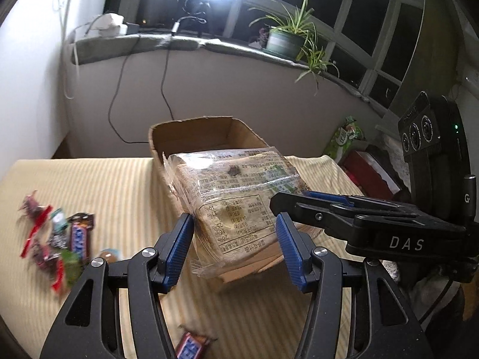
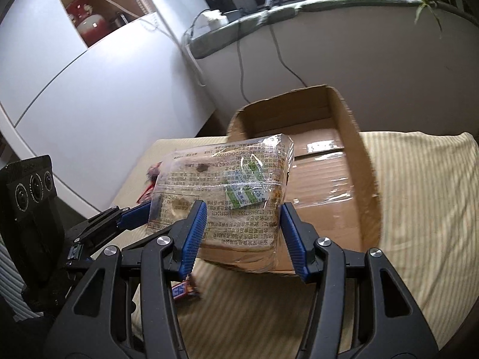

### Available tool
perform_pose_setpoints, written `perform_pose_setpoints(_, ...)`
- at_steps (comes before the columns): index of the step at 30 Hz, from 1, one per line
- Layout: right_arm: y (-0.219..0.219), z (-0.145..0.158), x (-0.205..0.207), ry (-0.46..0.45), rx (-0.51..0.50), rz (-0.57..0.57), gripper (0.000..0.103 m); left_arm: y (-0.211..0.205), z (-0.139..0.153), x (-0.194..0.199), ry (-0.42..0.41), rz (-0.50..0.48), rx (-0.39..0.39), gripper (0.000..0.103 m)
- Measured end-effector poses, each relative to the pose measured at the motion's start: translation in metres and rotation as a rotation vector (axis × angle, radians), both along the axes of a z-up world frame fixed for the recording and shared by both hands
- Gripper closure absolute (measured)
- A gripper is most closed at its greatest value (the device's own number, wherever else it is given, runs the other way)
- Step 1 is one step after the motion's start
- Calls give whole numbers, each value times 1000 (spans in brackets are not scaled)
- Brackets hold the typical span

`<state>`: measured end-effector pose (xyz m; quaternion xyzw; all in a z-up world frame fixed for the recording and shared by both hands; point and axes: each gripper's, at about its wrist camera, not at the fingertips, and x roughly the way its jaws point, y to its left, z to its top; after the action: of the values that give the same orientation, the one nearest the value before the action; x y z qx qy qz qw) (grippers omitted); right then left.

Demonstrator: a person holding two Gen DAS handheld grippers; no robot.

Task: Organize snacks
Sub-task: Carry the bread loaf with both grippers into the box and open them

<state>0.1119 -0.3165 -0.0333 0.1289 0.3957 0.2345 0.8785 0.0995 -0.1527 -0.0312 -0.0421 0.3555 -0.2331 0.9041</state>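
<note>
A clear-wrapped bread package with printed labels hangs in the air over the near edge of an open cardboard box. My left gripper is shut on its near end, blue pads pressing both sides. My right gripper comes in from the right and clamps the same package. In the right wrist view the package sits between the right gripper's blue pads, with the left gripper holding it from the left. The box behind it shows only its taped bottom.
Several wrapped candies and chocolate bars lie scattered on the striped yellow cloth at left. One chocolate bar lies under my grippers. A windowsill with a potted plant and cables runs behind. A red box stands at right.
</note>
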Motion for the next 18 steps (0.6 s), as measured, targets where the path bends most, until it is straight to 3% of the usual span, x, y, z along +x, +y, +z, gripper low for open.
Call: perform_pose_setpoints(18, -33, -34, 23, 50, -35, -59, 49, -29, -21, 22, 71, -26, 39, 48)
